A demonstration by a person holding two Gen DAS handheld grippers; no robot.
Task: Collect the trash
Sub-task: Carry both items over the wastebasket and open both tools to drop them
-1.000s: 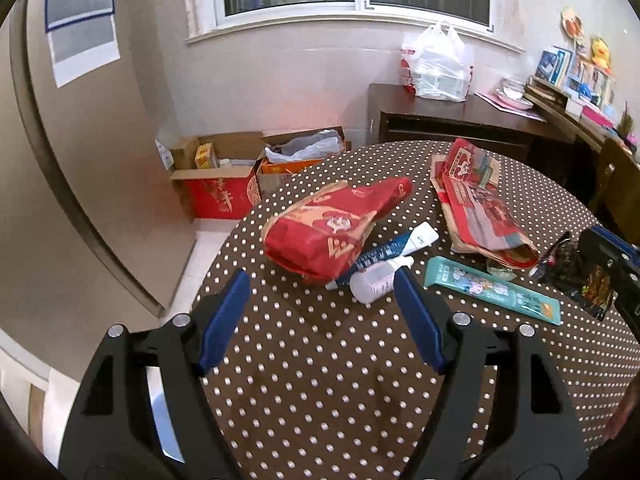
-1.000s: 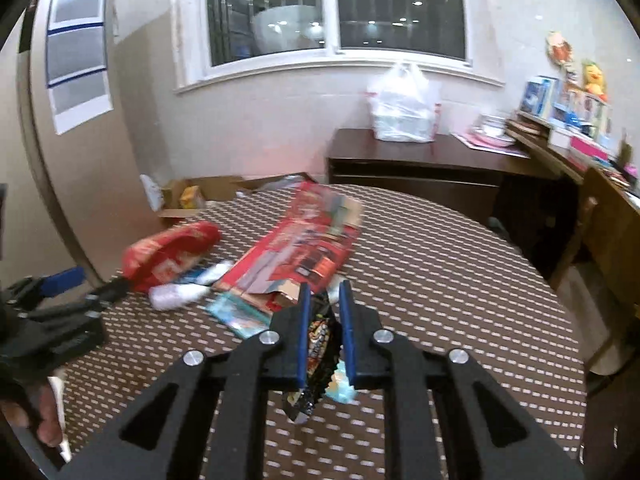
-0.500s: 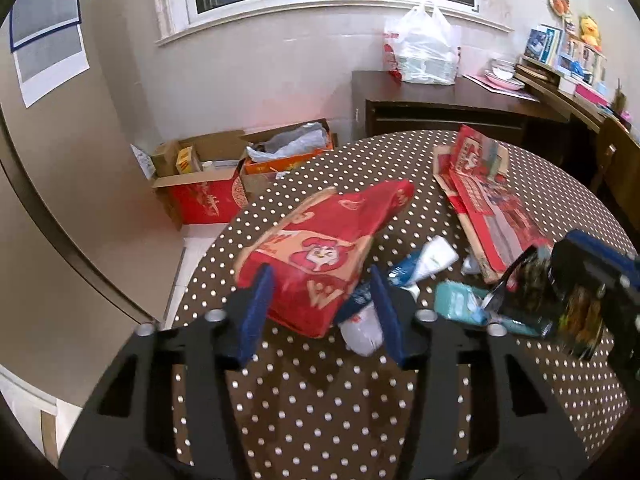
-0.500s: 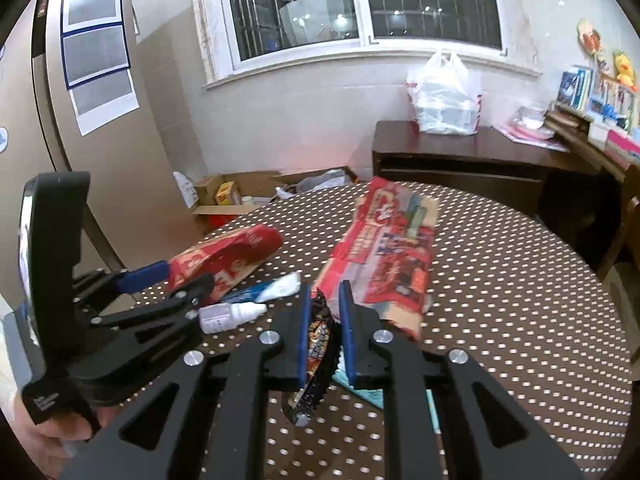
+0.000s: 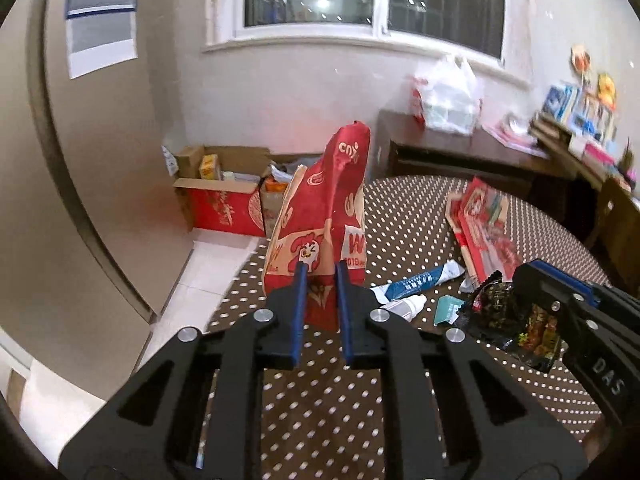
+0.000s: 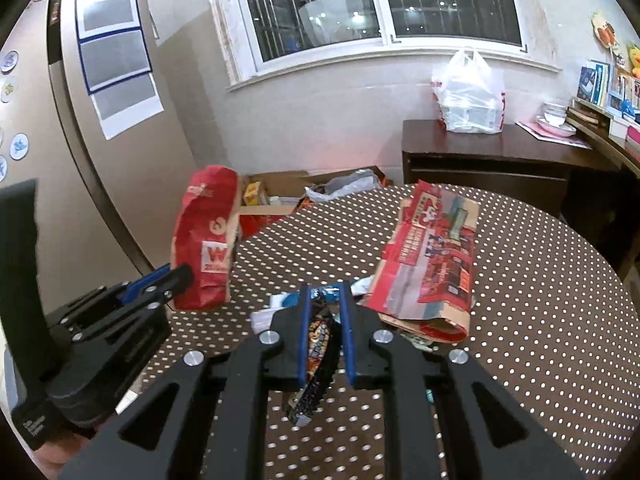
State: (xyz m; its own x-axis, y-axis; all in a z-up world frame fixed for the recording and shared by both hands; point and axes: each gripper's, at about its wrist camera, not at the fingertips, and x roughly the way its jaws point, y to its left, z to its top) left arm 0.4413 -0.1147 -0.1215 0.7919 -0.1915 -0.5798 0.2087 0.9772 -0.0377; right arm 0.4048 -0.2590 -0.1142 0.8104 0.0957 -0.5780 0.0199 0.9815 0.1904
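Left tool (image 5: 321, 270), jaws having just been closing, pinches the lower edge of the red paper bag (image 5: 320, 216), which stands upright ahead of it above the dotted tabletop (image 5: 400, 216). Right tool (image 6: 325, 292) grips a dark snack wrapper (image 6: 316, 348); beyond it lie a tube (image 5: 420, 280) and flattened red packaging (image 6: 432, 264).

Two close claw-mounted fisheyes, angled down, sharing the dotted table (image 5: 420, 208) and window (image 6: 380, 4).
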